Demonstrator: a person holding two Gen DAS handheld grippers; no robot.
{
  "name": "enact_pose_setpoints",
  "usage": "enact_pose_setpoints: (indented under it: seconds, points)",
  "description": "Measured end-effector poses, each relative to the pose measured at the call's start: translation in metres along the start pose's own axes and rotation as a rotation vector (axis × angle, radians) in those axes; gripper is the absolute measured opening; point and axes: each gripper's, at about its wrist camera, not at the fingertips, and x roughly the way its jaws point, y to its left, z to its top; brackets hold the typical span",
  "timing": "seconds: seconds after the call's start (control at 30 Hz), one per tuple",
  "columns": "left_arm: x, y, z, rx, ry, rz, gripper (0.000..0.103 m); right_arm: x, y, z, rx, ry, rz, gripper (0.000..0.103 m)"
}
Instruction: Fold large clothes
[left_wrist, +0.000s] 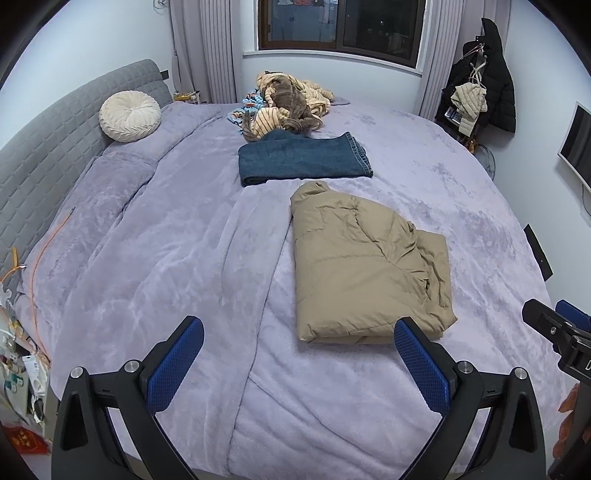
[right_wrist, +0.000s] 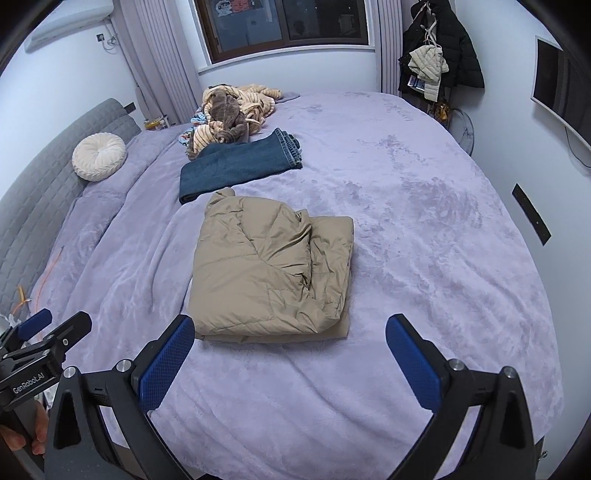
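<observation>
A tan puffer jacket (left_wrist: 365, 266) (right_wrist: 273, 266) lies folded into a thick rectangle on the lilac bedspread (left_wrist: 166, 258) (right_wrist: 424, 258). Just beyond it rests a folded pair of dark blue jeans (left_wrist: 303, 158) (right_wrist: 236, 166). My left gripper (left_wrist: 299, 332) hovers above the bed near the jacket's near edge, open, nothing between its blue pads. My right gripper (right_wrist: 290, 328) also hangs above the near edge of the jacket, open wide and empty. Each gripper shows at the side of the other's view: the right gripper (left_wrist: 561, 332) and the left gripper (right_wrist: 48, 339).
A heap of striped and brown clothes (left_wrist: 288, 103) (right_wrist: 229, 110) lies at the far side of the bed. A round cream cushion (left_wrist: 129, 116) leans on the grey headboard (left_wrist: 44, 147). Coats hang on a rack (left_wrist: 480, 81) at the right, and a screen (right_wrist: 565, 88) is on the wall.
</observation>
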Motion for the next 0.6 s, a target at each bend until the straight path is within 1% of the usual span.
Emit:
enact_pose_setpoints:
  seconds: [0.6]
  points:
    - [0.0007,0.0,0.0035,0.007,-0.004,0.012,0.103,-0.0002,0.0002,0.0008,-0.001,0.001,-0.007,0.103]
